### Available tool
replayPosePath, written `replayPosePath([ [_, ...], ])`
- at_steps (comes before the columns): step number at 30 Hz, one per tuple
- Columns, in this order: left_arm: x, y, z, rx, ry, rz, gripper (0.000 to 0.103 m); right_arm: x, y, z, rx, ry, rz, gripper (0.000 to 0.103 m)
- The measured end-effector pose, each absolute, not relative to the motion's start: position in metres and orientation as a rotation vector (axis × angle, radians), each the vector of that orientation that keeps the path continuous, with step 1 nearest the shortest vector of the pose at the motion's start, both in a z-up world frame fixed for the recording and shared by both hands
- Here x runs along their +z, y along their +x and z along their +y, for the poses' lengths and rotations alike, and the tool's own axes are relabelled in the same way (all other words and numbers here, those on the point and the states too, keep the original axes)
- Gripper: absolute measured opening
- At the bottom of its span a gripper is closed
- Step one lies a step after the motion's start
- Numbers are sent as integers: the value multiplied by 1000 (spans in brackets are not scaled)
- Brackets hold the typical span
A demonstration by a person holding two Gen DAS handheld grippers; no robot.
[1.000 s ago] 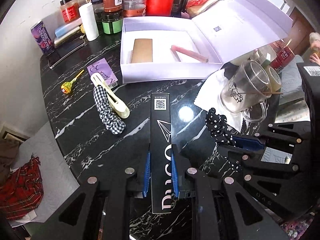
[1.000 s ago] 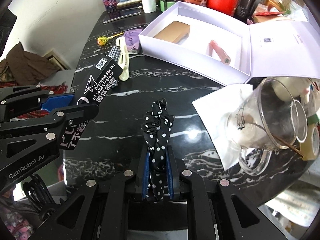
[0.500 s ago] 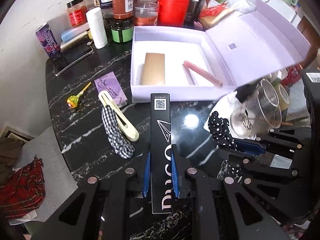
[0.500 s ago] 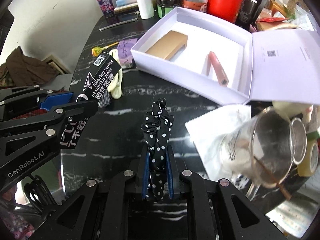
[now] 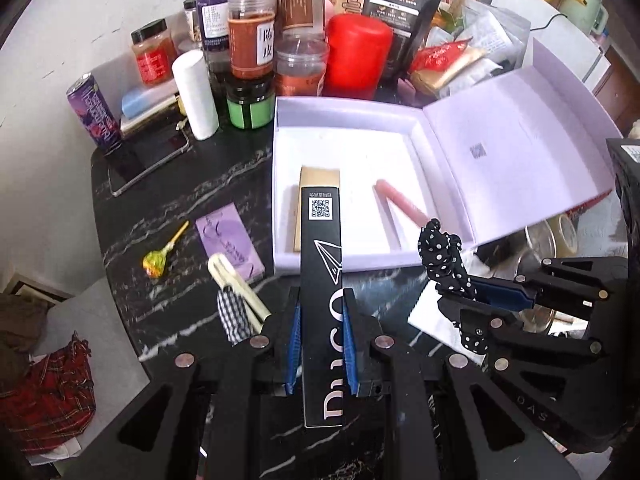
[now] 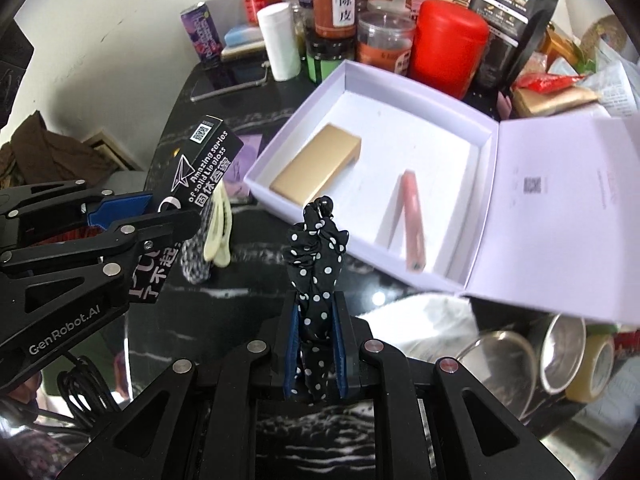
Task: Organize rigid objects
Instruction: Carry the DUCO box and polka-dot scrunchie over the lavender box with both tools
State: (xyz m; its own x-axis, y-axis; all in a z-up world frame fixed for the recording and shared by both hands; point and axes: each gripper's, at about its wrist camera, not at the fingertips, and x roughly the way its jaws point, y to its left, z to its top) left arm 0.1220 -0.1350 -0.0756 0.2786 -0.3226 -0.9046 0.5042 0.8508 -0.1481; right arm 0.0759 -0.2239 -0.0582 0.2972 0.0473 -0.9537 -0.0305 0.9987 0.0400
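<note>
Black marble tabletop [image 5: 176, 200] was pretty cluttered. Left gripper [image 5: 320, 316] was clamped on a black lip gloss box [image 5: 322, 280] held out over the front wall of the open white gift box [image 5: 352, 148], which had a gold case [image 6: 316, 164] and pink tube [image 6: 412, 216] inside. Right gripper [image 6: 316, 336] pinched a polka-dot scrunchie [image 6: 316, 252] near the box's front edge.

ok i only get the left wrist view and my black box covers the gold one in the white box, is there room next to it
observer: yes, the gold box lies flat near the left wall of the white box, with bare floor between it and the pink tube
operator: what's printed on the side of my box
observer: the black box reads "solid lip gloss"
operator: is the other one gripping properly
observer: the right hand-held gripper has both blue pads pressed on the dotted scrunchie
</note>
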Motion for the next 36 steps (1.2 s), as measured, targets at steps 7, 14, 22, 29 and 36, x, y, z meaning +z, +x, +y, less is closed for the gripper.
replayPosePath([
  [7,-66,146,-149,-570,190,1135,18,-47,99,-240,54,30,1254,15],
  [14,-57,167,-168,-592,218,1108,18,-42,118,-255,49,32,1243,15],
  [22,-58,187,-191,-624,247,1092,18,-47,136,-277,32,41,1238,15],
  [29,-68,206,-216,-659,284,1087,18,-50,153,-296,6,38,1228,15],
  [36,-87,222,-235,-683,311,1113,18,-58,171,-314,-21,28,1233,15],
])
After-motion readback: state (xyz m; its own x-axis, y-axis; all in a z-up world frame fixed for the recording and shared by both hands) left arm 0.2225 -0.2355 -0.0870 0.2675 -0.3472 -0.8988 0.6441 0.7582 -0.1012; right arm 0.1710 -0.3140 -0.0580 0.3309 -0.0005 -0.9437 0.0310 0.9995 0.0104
